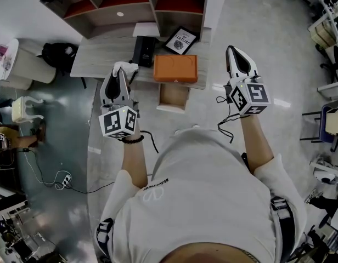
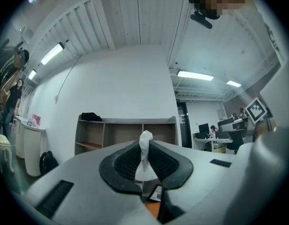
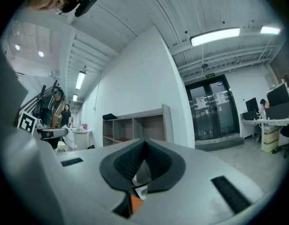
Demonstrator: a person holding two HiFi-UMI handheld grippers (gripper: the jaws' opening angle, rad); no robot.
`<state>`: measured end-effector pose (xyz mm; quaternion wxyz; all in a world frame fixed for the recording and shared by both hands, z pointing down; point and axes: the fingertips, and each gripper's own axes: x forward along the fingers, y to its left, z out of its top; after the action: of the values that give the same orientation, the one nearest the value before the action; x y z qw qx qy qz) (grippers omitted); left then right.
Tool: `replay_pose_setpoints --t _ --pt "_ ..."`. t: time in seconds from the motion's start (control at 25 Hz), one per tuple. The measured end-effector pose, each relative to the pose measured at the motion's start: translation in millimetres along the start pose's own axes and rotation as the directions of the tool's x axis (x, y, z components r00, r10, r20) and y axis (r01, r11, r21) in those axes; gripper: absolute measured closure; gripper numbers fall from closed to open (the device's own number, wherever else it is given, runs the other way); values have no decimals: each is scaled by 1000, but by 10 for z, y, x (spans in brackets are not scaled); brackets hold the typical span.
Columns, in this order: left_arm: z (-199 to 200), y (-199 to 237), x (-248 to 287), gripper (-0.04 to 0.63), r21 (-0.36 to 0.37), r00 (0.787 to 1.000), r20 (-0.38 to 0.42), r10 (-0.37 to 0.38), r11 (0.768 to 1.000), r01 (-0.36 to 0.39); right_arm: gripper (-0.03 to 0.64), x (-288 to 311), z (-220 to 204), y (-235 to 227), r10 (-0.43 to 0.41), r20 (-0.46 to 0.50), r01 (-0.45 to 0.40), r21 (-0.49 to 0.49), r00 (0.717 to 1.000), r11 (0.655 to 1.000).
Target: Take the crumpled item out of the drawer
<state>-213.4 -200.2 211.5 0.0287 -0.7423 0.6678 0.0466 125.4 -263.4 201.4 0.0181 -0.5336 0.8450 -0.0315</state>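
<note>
1. Left gripper [image 1: 120, 70] is clenched on the crumpled item [image 1: 125, 66], a white wad that my jaws pinch from both sides.
2. Seen from the left gripper view, the crumpled item [image 2: 145, 157] stands upright between the ribbed black pads [image 2: 127, 162], and its twisted top pokes out past the tips of the left gripper [image 2: 145, 144] toward twelve o'clock.
3. From the head view, the wad is out of the drawer [image 1: 173, 96]. I hold it over the near edge of the desk [image 1: 97, 59], at about ten o'clock from the drawer.
4. The drawer stands pulled out from under the desk, at six o'clock from an orange box [image 1: 175, 68] that lies on the desktop.
5. The crumpled item is at nine o'clock from that orange box, near it but apart from it.
6. My right gripper [image 1: 231, 50] is at three o'clock from the orange box, off the end of the desk and over the floor [image 1: 257, 15].
7. In the right gripper view, the jaws of the right gripper [image 3: 144, 142] are clenched tip to tip with nothing pinched between them.
8. A framed picture [image 1: 180, 41] lies at twelve o'clock from the orange box, and a black object [image 1: 142, 51] lies at ten o'clock from it.
9. A shelf unit [image 1: 125, 4] stands against the wall behind the desk, and both gripper views face it.
</note>
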Motion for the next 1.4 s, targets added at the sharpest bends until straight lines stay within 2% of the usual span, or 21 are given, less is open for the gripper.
replay_pose_setpoints --t 0.88,1.12,1.4 --pt "-48 -42 -10 548 -2 1000 -14 -10 1000 10 617 -18 -5 40 10 -11 -10 -24 1000 1000" --pt "-94 -37 -12 548 -5 1000 -27 -9 1000 9 617 -3 -30 46 24 -17 -24 9 1000 1000" --pt "-130 -67 -22 548 -1 999 -41 -9 1000 9 617 -12 -58 56 34 -23 -34 3 999 999"
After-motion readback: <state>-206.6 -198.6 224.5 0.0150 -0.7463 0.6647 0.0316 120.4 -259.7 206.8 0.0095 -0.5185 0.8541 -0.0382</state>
